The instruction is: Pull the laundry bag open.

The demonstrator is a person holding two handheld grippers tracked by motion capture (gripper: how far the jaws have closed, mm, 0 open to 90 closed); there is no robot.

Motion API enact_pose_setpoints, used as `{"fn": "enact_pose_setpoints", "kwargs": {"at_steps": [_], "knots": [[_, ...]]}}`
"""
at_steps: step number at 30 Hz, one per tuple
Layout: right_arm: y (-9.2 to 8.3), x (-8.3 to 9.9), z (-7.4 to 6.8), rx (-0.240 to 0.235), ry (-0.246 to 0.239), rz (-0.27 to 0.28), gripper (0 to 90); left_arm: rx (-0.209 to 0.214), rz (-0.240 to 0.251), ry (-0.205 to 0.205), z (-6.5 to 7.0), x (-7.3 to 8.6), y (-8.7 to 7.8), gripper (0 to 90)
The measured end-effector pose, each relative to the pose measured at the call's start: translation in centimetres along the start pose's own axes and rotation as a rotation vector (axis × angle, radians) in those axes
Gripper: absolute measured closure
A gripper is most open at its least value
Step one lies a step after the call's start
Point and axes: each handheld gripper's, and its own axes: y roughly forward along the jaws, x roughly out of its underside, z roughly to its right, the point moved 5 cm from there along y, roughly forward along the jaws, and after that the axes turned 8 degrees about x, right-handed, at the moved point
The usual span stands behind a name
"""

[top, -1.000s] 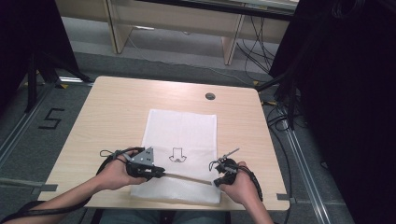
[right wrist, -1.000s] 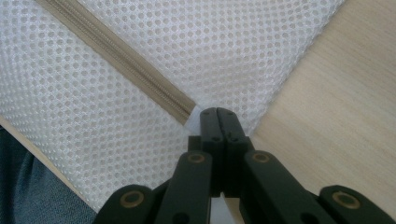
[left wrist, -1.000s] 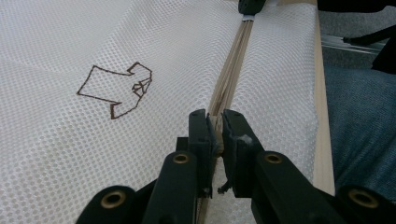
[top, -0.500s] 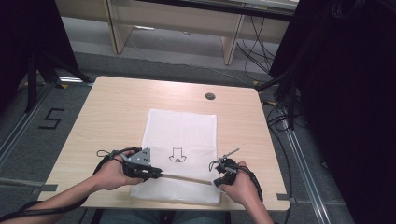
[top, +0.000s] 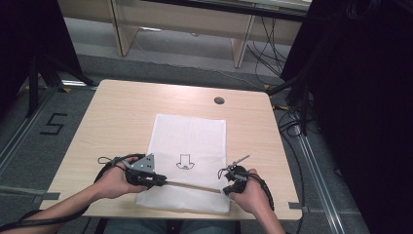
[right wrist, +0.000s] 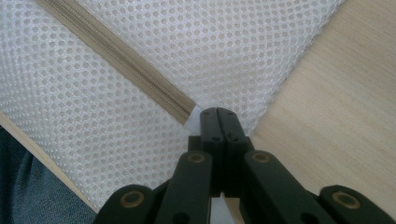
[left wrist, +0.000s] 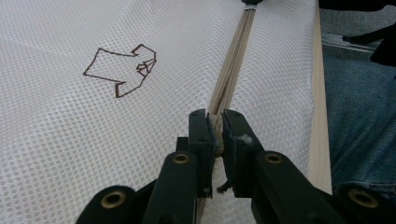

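A white mesh bag (top: 187, 161) lies flat on the near half of the wooden table (top: 122, 117), its near edge close to the table's front rim. A tan zipper (top: 192, 185) runs across the bag near that edge, and a small dark arrow-like mark (top: 184, 162) is printed just beyond it.

The left gripper (top: 158, 181) sits at the zipper's left end; in the left gripper view its jaws are clamped on the zipper's pull (left wrist: 215, 135), with the zipper (left wrist: 233, 65) stretching straight away from them over the mesh. The right gripper (top: 226, 189) is at the zipper's right end, near the bag's right edge. In the right gripper view its jaws are pressed together on the bag's fabric just past the end of the zipper (right wrist: 140, 77), with bare table (right wrist: 336, 107) beside them.

Nothing lies between the two grippers but the bag itself. A round dark grommet (top: 219, 100) sits in the table well beyond the bag, cables (top: 272, 53) trail on the floor behind, and a number five (top: 52, 125) is marked on the floor to the left
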Motion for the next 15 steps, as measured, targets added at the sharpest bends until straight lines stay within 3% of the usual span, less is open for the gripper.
{"fn": "enact_pose_setpoints", "kwargs": {"at_steps": [3,5,15], "knots": [[0.1,0.0,-0.1,-0.005,0.009,0.002,90.0,0.003,0.007,-0.01,0.0,0.2,-0.2,82.1],[0.0,-0.1,0.2,-0.001,-0.021,0.0,90.0,-0.002,-0.004,-0.005,-0.1,0.3,-0.4,82.1],[0.1,0.0,0.0,-0.001,-0.001,0.003,90.0,-0.013,-0.003,-0.014,-0.2,0.9,-1.1,82.1]]}}
